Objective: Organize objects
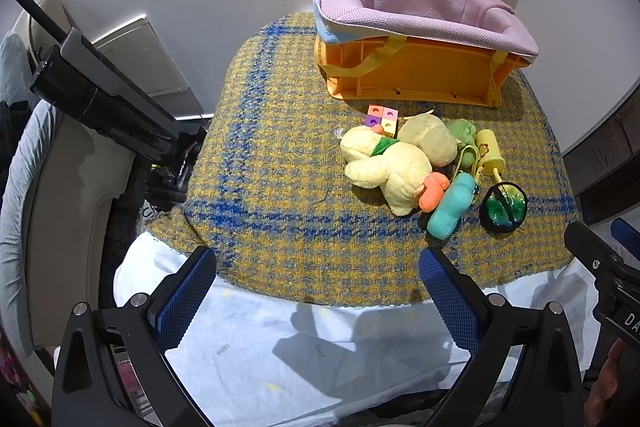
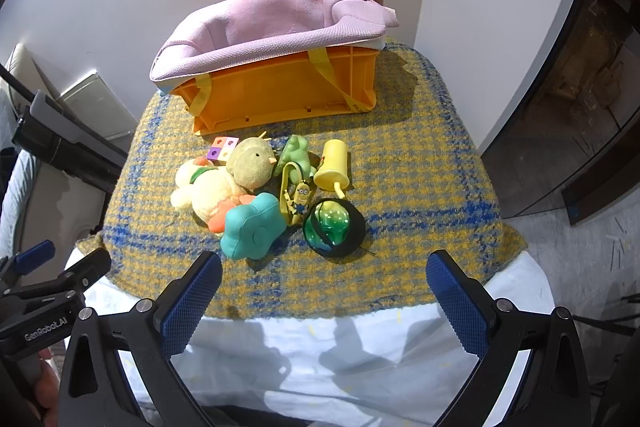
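Note:
A heap of toys lies on the yellow-and-blue checked cloth (image 1: 280,155) (image 2: 420,187): a pale yellow plush duck (image 1: 384,167) (image 2: 204,195), a round chick plush (image 1: 430,139) (image 2: 252,163), a teal flower cushion (image 1: 452,205) (image 2: 252,227), a green-and-black ball (image 1: 503,205) (image 2: 334,227), a yellow cup (image 1: 490,151) (image 2: 332,165), a green frog figure (image 2: 296,155) and a coloured cube block (image 1: 382,119) (image 2: 222,149). Behind them stands an orange crate (image 1: 420,75) (image 2: 288,91) lined with a pink bag (image 1: 420,3) (image 2: 272,23). My left gripper (image 1: 318,271) and right gripper (image 2: 324,275) hover open and empty over the near edge.
White sheeting (image 1: 320,347) (image 2: 340,355) covers the table front below the cloth. A black camera stand (image 1: 100,91) (image 2: 60,143) and a cushioned seat (image 1: 24,211) are at the left. A dark doorway (image 2: 580,107) lies to the right. White walls close the back.

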